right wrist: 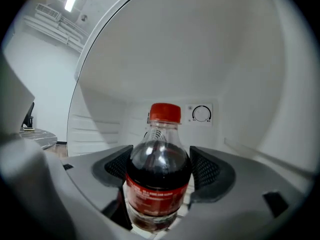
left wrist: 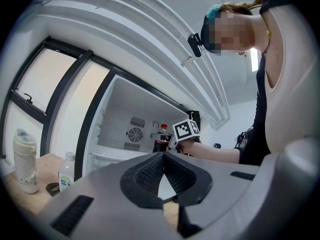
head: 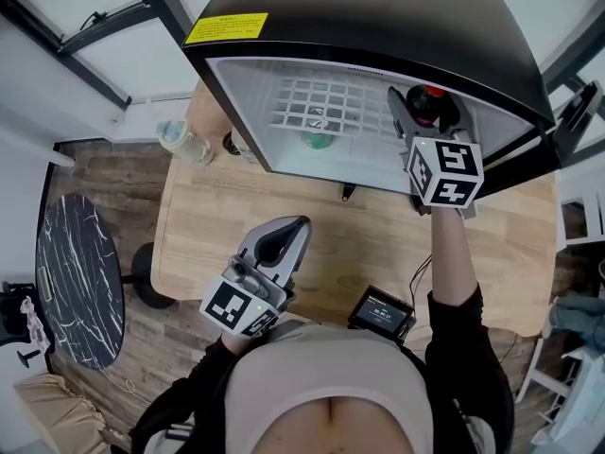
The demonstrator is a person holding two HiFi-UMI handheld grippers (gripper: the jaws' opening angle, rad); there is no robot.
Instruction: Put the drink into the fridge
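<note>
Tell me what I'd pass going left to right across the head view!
First the round marble table → pale bottle → left claw → right claw, with the cola bottle standing between its open sides.

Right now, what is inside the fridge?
A cola bottle stands upright on the wire shelf, between the jaws of the open right hand-held gripper; a dial shows behind it. Bottle and gripper cover the shelf's right part.

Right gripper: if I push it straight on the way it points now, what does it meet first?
The cola bottle, standing between the right gripper's open jaws inside the fridge. Behind it comes the back wall; how far behind is unclear.
</note>
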